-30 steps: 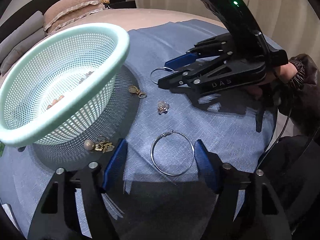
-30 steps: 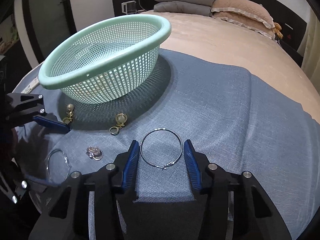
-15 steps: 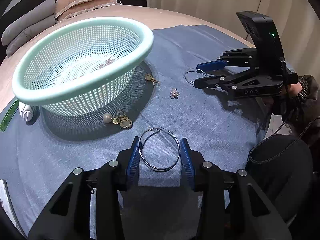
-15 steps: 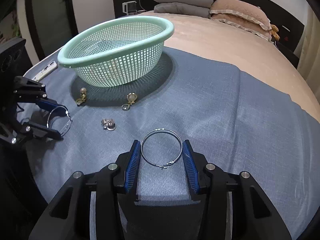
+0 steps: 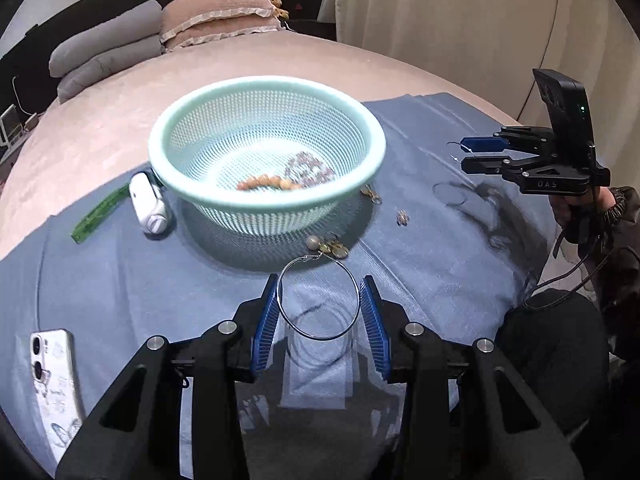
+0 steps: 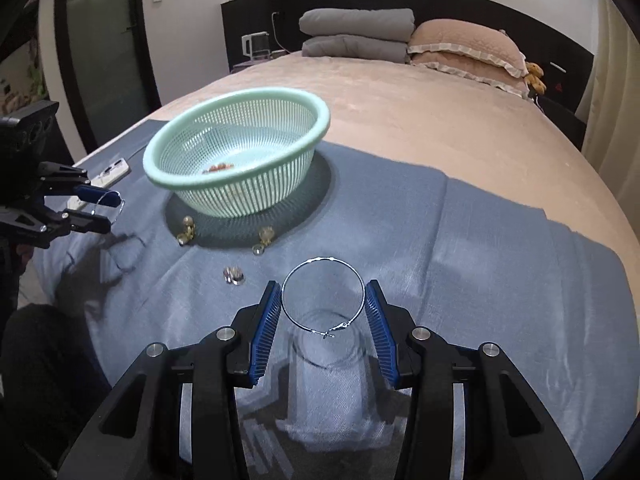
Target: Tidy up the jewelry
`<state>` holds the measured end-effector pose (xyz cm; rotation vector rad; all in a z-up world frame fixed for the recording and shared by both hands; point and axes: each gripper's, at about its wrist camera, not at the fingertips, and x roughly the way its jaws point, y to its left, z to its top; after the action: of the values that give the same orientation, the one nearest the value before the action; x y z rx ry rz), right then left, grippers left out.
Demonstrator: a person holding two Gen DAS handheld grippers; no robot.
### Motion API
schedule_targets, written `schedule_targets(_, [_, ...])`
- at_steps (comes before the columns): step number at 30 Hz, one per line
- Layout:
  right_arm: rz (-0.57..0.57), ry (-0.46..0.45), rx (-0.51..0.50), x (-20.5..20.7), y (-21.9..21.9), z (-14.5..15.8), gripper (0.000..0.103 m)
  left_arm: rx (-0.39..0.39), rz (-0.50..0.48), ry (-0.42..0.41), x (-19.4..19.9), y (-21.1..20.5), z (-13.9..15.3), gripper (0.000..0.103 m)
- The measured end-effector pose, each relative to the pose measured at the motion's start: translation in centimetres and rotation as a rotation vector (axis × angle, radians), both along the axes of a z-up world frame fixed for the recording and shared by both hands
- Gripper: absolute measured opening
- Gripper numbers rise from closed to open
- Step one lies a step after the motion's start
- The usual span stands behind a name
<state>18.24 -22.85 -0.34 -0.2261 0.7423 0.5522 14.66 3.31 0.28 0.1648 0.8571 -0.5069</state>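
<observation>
My left gripper (image 5: 320,280) is shut on a large silver hoop earring (image 5: 304,259), held above the blue cloth with its shadow underneath. My right gripper (image 6: 323,284) is shut on a matching hoop (image 6: 324,258), also lifted off the cloth. Each gripper shows in the other's view: the right gripper (image 5: 466,155) at the right, the left gripper (image 6: 114,211) at the left. The mint mesh basket (image 5: 264,80) holds a bead bracelet (image 5: 268,182) and a purple piece (image 5: 308,164). A pearl-and-gold earring (image 5: 326,245), a gold earring (image 5: 372,194) and a crystal stud (image 5: 402,218) lie loose beside it.
The blue cloth (image 6: 480,260) covers the near end of a pink bed. A phone (image 5: 52,380), a white device (image 5: 148,204) and a green strip (image 5: 100,212) lie left of the basket (image 6: 236,94). Pillows (image 6: 464,46) are stacked at the headboard. A person's dark sleeve (image 5: 624,216) is behind the right gripper.
The left jaws closed onto the hoop that lay between them on the cloth. Both grippers then rose and drew back with their hoops, so the basket looks smaller and farther.
</observation>
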Motion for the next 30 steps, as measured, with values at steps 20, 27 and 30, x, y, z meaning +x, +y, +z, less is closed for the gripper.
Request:
schedule_targets(20, [0.187, -0.152, 0.009, 6.8, 7.8, 7.9, 0.041, -0.006, 0.026, -0.079, 7.9, 1.0, 5.9, 0.041])
schedule_targets(27, [0.256, -0.067, -0.038, 8.7, 11.1, 3.1, 0.041, 0.032, -0.009, 0.012, 10.7, -0.4, 2.3, 0.042])
schedule_targets(30, [0.270, -0.034, -0.048, 9.1, 11.5, 1.6, 0.041, 0.044, -0.025, 0.027, 11.1, -1.0, 1.4, 0.042])
